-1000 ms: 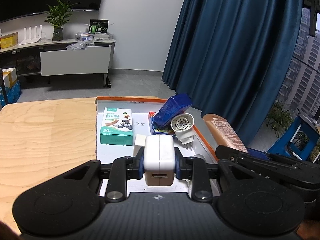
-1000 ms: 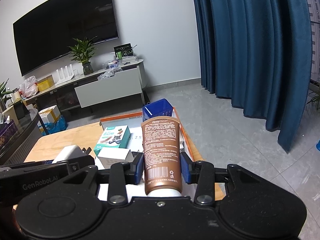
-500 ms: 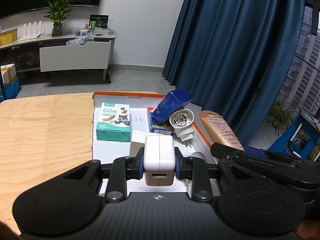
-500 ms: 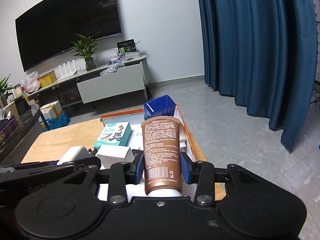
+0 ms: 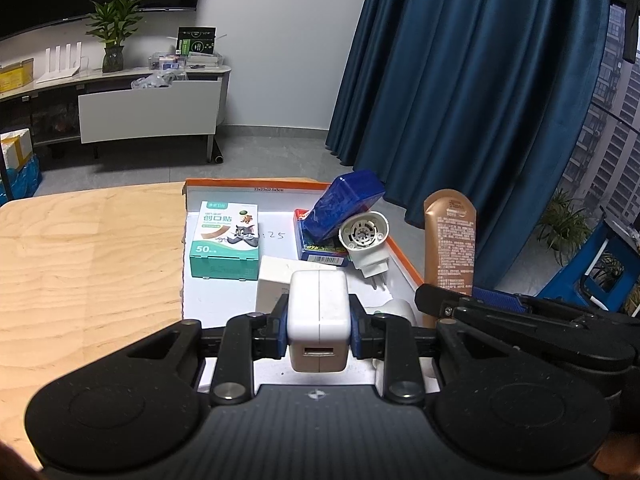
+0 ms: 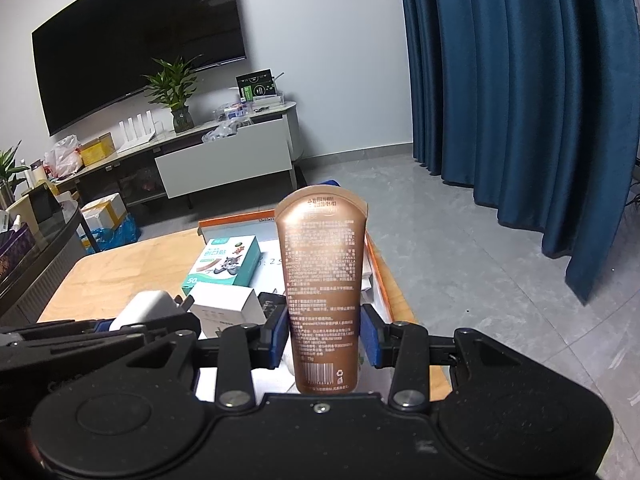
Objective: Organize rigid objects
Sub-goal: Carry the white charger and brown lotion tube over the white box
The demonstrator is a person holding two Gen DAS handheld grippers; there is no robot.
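- Our left gripper has its fingers clamped on the sides of a white charger, whose USB port faces the camera.
- Our right gripper has its fingers clamped on the lower part of a brown tube, which stands upright with its crimped end on top.
- We take the orange-rimmed tray on the wooden counter as our landmark: the charger hangs over the tray's near end, and the tube is held over its right rim, just beside the charger.
- In the left wrist view the tube rises above the right gripper's black body at the tray's right side.
- Inside the tray, at the far left, a green bandage box lies flat.
- At the tray's far right a blue box leans tilted on a flat blue-and-red pack.
- A white plug-in device lies against that blue box, its two prongs pointing toward the tray's near end.
- A plain white box sits mid-tray, just behind the charger and in front of the bandage box.
- Beyond the tray, a dark blue curtain hangs to the right, and a low TV cabinet with a potted plant stands against the far wall.
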